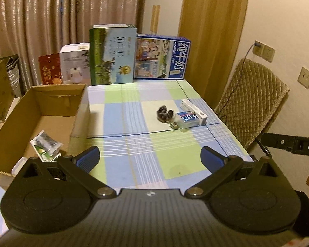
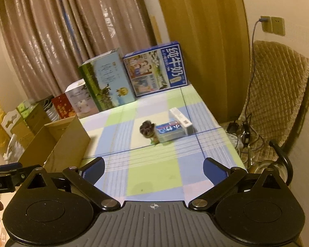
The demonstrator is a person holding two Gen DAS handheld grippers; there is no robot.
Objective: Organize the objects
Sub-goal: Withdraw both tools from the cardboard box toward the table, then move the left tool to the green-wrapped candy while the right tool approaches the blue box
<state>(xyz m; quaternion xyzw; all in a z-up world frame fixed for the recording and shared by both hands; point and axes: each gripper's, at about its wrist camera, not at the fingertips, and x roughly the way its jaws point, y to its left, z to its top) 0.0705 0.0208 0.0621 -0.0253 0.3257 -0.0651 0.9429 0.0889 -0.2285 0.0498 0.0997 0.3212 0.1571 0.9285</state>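
On the checked tablecloth (image 1: 134, 144) lie a dark furry paw-shaped toy (image 1: 165, 114), a blue-topped small box (image 1: 188, 119) and a white box (image 1: 192, 107), close together at the right. They also show in the right wrist view: the toy (image 2: 147, 130), the blue box (image 2: 170, 132) and the white box (image 2: 181, 120). An open cardboard box (image 1: 41, 123) at the left holds a packet (image 1: 46, 144). My left gripper (image 1: 150, 158) is open and empty above the near table. My right gripper (image 2: 153, 169) is open and empty, well short of the toy.
Two tall milk cartons (image 1: 113, 55) (image 1: 161, 56) and smaller boxes (image 1: 74, 63) stand along the table's back edge. A quilted chair (image 1: 251, 103) stands right of the table, with cables (image 2: 243, 131) on the floor. Bags and cartons (image 2: 20, 123) crowd the left.
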